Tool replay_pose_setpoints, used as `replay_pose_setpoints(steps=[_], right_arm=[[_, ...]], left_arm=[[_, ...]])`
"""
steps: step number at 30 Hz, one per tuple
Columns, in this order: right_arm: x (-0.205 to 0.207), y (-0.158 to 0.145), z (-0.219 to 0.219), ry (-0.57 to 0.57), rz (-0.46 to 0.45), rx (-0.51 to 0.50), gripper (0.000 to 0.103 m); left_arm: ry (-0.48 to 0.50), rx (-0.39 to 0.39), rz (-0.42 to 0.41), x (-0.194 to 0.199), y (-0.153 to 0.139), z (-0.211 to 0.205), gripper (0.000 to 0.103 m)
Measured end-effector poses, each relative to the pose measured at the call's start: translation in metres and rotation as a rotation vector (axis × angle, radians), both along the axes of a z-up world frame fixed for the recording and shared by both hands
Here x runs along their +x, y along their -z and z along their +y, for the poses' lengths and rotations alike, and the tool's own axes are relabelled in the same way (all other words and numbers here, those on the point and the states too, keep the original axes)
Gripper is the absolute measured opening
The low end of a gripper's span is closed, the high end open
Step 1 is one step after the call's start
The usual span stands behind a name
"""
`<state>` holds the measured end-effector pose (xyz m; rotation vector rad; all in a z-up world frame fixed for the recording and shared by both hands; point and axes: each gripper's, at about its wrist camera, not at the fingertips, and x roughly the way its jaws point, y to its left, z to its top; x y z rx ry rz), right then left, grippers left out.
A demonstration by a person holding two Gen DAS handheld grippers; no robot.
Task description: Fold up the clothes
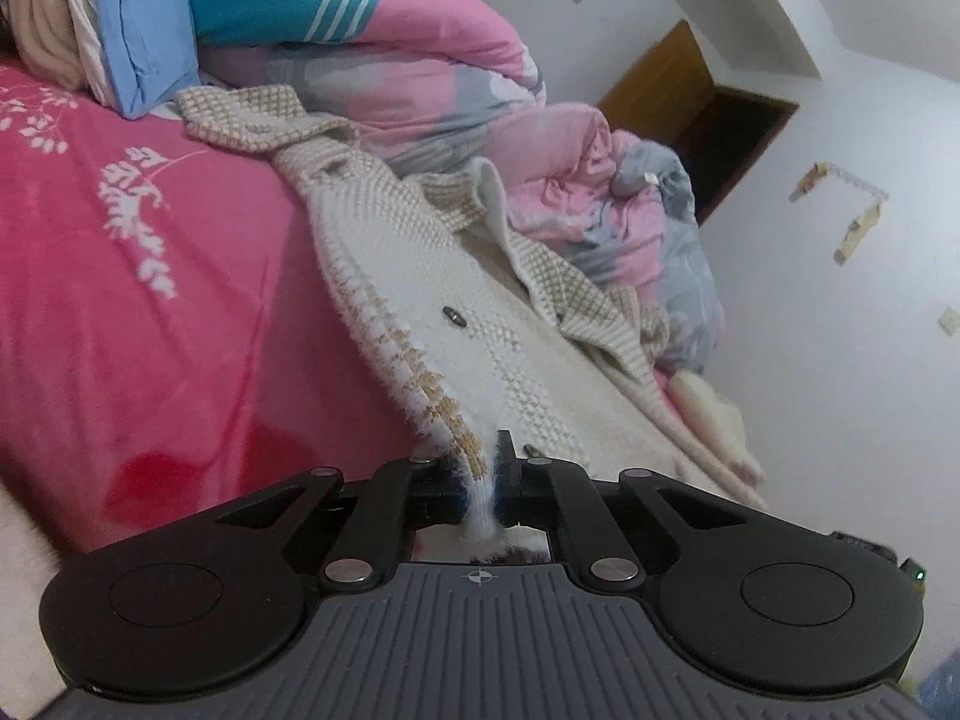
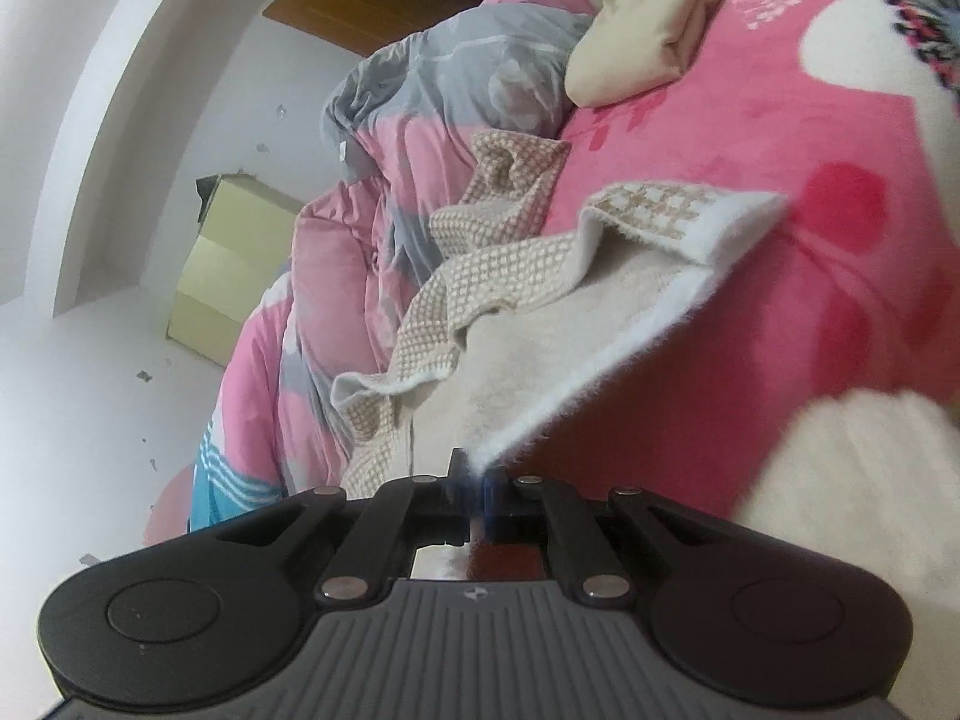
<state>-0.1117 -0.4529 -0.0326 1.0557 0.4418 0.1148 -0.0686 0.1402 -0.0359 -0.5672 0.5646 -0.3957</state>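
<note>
A cream and tan knitted cardigan (image 1: 420, 276) with dark buttons lies stretched over the pink flowered bedspread (image 1: 150, 300). My left gripper (image 1: 483, 480) is shut on its white hem, which runs taut from the jaws up toward the crumpled collar. In the right wrist view the same cardigan (image 2: 522, 336) shows its fleecy inner side. There my right gripper (image 2: 477, 480) is shut on the white fuzzy edge, lifted a little off the bed. A cuffed sleeve (image 2: 678, 216) lies folded back beyond it.
A bunched pink and grey quilt (image 1: 480, 96) lies along the bed's far side, also in the right view (image 2: 384, 180). A blue pillow (image 1: 138, 30) and a folded cream cloth (image 2: 648, 42) sit on the bed. White walls and a pale yellow cabinet (image 2: 222, 276) stand behind.
</note>
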Motion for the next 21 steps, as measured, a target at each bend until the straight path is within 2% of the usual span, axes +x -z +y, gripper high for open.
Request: replay_pose_setpoints(steps=[4, 8, 12, 15, 16, 17, 18, 21], right_arm=[[-0.015, 0.007, 0.0, -0.015, 0.051, -0.039, 0.004], [-0.003, 0.017, -0.003, -0.019, 0.182, -0.109, 0.008], [-0.016, -0.009, -0.005, 0.044, 0.217, -0.306, 0.039], [-0.034, -0.039, -0.011, 0.155, 0.202, -0.473, 0.04], [-0.036, -0.048, -0.009, 0.169, 0.184, -0.511, 0.04], [-0.034, -0.056, -0.004, 0.162, 0.156, -0.544, 0.04], [-0.032, -0.064, 0.002, 0.154, 0.127, -0.576, 0.04], [-0.011, -0.078, 0.04, 0.02, 0.023, -0.656, 0.04]], left_arm=[[0.024, 0.036, 0.057, -0.01, 0.012, 0.003, 0.004], [0.05, 0.064, 0.105, -0.001, 0.03, 0.002, 0.005], [0.077, 0.08, 0.134, 0.007, 0.041, 0.003, 0.007], [0.092, 0.072, 0.152, 0.007, 0.044, 0.008, 0.016], [0.096, 0.074, 0.161, 0.007, 0.045, 0.01, 0.023], [0.096, 0.08, 0.173, 0.006, 0.046, 0.012, 0.032], [0.096, 0.088, 0.186, 0.006, 0.046, 0.014, 0.035], [0.073, 0.106, 0.202, -0.003, 0.045, 0.023, 0.037]])
